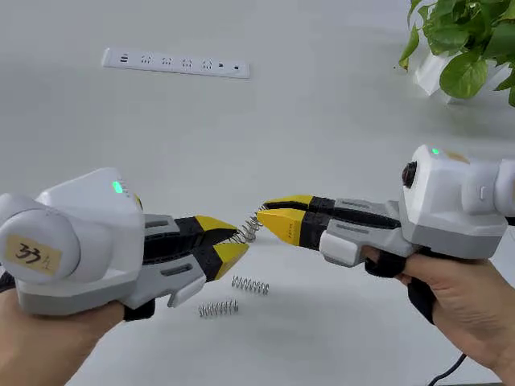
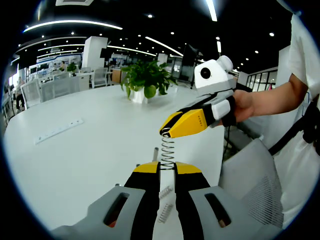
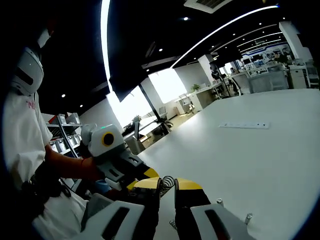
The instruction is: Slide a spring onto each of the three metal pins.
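Spring [image 1: 248,231] held in mid-air between two hand-held grippers above a white table [image 1: 322,137]. The left gripper [image 1: 240,240], its yellow-tipped jaws drawn narrow, pinches one end. The right gripper [image 1: 261,215], its jaws likewise almost closed, nips the other end from the 3 o'clock side. In the left gripper view the spring [image 2: 167,149] rises from between that gripper's own jaws toward 12 o'clock and meets the tip of the right gripper [image 2: 164,132]. In the right gripper view the spring [image 3: 168,183] sits between the yellow tips, with the left gripper's white body just beyond at 10 o'clock. Whether a pin runs inside the coil cannot be told. Two loose springs [image 1: 250,285] lie on the table at 6 o'clock from the held one, near each other but apart. Two metal pins [image 3: 218,201] stand on the table at 4 o'clock from the right gripper's jaws. A power strip [image 1: 175,63] lies well apart at 11 o'clock in the head view, and a potted plant [image 1: 463,44] sits at 2 o'clock near the table's far edge.
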The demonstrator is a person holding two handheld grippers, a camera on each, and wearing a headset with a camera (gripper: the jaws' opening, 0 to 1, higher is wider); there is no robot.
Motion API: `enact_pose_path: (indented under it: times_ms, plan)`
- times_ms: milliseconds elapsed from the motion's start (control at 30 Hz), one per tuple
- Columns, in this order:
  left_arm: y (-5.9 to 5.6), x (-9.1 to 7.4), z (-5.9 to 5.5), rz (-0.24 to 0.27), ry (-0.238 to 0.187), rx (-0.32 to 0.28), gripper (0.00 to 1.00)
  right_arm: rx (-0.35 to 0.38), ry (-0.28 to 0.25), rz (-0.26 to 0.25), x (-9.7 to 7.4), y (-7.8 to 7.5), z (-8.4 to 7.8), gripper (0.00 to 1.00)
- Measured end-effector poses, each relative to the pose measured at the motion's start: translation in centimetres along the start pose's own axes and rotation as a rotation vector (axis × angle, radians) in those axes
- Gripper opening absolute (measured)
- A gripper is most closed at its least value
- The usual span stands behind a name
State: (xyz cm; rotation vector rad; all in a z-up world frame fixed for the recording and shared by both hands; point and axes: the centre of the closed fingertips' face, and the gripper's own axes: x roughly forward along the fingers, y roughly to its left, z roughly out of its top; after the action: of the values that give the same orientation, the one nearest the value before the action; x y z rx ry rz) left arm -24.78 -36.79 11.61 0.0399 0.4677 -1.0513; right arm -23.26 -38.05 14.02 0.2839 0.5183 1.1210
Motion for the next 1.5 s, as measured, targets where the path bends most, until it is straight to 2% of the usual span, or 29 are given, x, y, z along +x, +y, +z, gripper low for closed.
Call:
enact_pose_path:
  times_ms: [300,600,667,867,1000,1167,1500]
  plan:
    - [-0.2,0.1,0.0,-0.008,0.002,-0.002,0.07,-0.068,0.037,0.001,0.3,0.8,0.1,0.06]
    - [-0.3,0.2,-0.1,-0.013,0.007,0.000,0.07,-0.188,0.103,0.000,0.5,1.7,0.1,0.06]
    - [-0.3,0.2,-0.1,-0.015,0.006,-0.002,0.07,-0.214,0.115,0.001,0.4,1.3,-0.1,0.06]
    - [-0.5,0.3,-0.2,-0.023,0.010,0.000,0.07,-0.301,0.164,0.003,0.5,2.0,-0.1,0.06]
    - [-0.6,0.4,-0.2,-0.028,0.011,0.004,0.07,-0.353,0.191,0.005,0.2,1.9,0.0,0.06]
    - [-0.7,0.6,-0.1,-0.036,0.011,0.008,0.07,-0.384,0.205,0.014,0.4,2.3,0.1,0.06]
    - [-0.8,0.5,-0.1,-0.040,0.010,0.018,0.07,-0.397,0.219,0.022,0.3,2.3,0.2,0.07]
